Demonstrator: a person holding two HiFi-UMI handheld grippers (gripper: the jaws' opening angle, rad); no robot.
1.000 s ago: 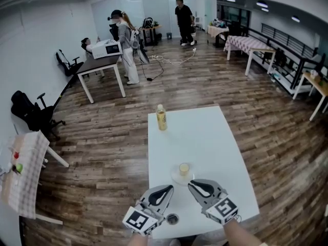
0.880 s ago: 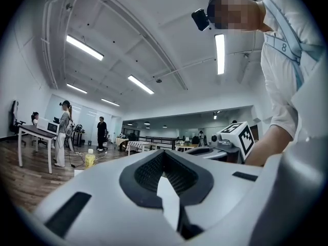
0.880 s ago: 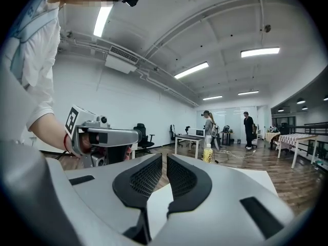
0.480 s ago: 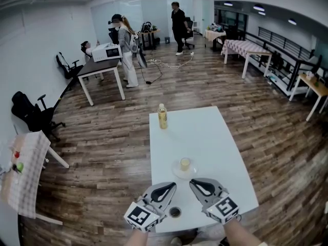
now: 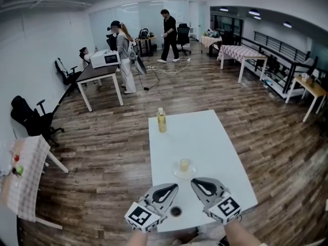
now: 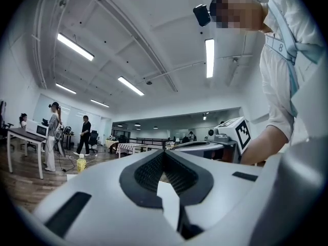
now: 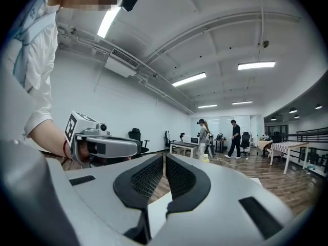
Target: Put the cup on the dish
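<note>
Very little can be read. In the left gripper view, a single figure that looks like an 8 stands on the person's white top [image 6: 279, 88], just beside a pale blue strap [image 6: 290, 70]. The marker cube [image 5: 141, 218] on the left gripper [image 5: 170, 188] and the one on the right gripper [image 5: 199, 184] carry black-and-white square code patterns, with no letters or digits. The bottle [image 5: 161, 120] near the far left corner of the table [image 5: 205, 137] has a label too small to read.

Bright, even light from ceiling strips [image 6: 75, 46], with strong fisheye bending and dark corners.
</note>
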